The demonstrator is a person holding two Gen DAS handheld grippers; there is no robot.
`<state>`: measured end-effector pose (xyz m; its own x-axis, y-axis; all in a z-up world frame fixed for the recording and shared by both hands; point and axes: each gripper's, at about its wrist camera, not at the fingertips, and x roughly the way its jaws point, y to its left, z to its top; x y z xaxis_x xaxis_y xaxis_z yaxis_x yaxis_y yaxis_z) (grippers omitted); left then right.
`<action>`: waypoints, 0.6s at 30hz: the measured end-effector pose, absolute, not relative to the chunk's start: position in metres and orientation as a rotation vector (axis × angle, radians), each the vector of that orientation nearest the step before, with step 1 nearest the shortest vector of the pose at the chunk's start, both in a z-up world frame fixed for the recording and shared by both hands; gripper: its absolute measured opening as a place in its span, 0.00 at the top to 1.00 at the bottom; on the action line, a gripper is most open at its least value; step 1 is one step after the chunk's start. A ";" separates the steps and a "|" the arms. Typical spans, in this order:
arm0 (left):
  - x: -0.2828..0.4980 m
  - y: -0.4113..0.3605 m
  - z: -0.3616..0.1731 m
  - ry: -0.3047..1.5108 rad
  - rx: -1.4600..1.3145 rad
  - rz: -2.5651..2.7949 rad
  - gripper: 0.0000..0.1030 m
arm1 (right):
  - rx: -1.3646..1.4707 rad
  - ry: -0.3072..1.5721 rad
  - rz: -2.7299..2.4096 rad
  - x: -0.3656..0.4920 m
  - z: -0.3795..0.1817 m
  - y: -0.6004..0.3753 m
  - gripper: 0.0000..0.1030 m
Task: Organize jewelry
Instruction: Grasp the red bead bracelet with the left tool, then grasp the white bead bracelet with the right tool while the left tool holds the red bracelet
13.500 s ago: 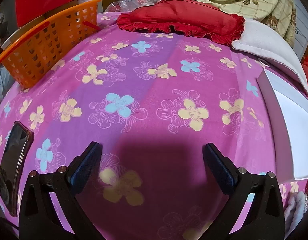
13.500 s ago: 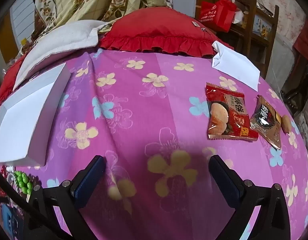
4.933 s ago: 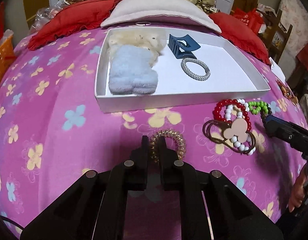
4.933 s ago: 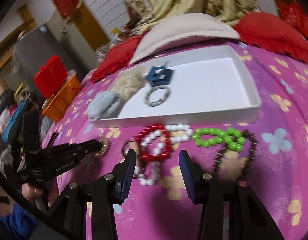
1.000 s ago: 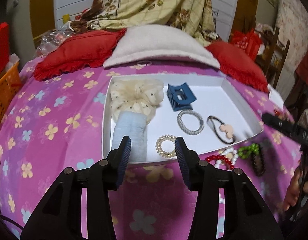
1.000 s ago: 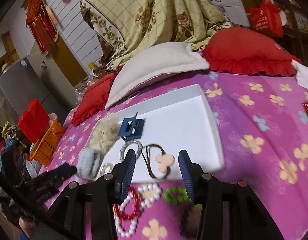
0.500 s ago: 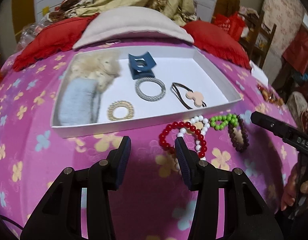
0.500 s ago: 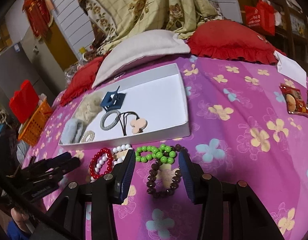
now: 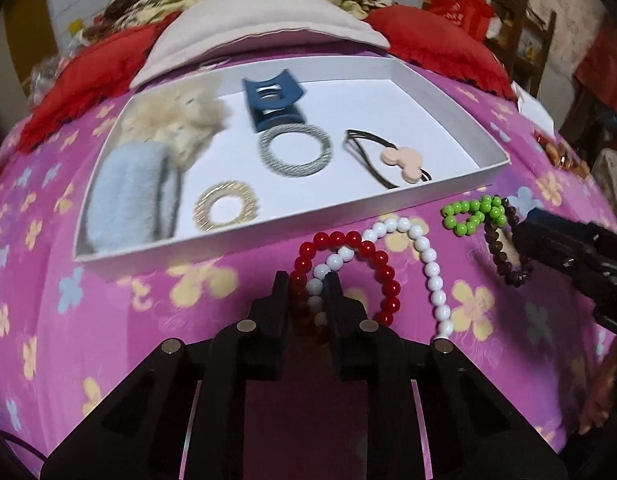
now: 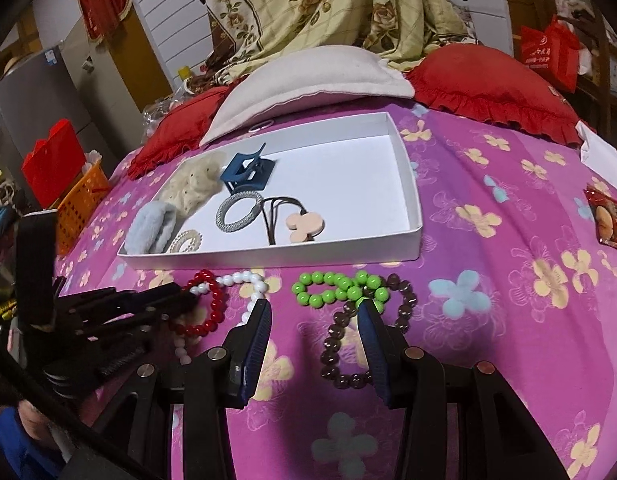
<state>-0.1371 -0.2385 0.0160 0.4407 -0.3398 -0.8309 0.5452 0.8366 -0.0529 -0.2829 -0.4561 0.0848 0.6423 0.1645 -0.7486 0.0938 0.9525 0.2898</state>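
Observation:
A white tray on the pink flowered bedspread holds a cream scrunchie, a blue fluffy scrunchie, a blue claw clip, a grey hair ring, a gold coil tie and a hair tie with a pink charm. In front of it lie a red bead bracelet, a white one, a green one and a brown one. My left gripper is shut on the red and white beads. My right gripper is open over the brown and green bracelets.
A white cushion and red pillows lie behind the tray. An orange basket stands at the far left. Snack packets and a white paper lie at the right.
My left gripper has dropped toward the bed and closed onto the red and white beads. My right gripper has moved down closer over the brown and green bracelets.

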 end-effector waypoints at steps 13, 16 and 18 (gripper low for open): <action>-0.153 -0.160 0.016 1.038 0.105 -0.425 0.88 | 0.236 0.932 0.212 -0.274 0.063 -0.385 0.58; -0.155 -0.157 0.021 1.013 0.062 -0.464 0.88 | 0.119 0.931 0.147 -0.265 0.058 -0.365 0.67; -0.156 -0.158 0.025 0.986 0.052 -0.486 0.88 | 0.079 0.939 0.138 -0.261 0.058 -0.359 0.87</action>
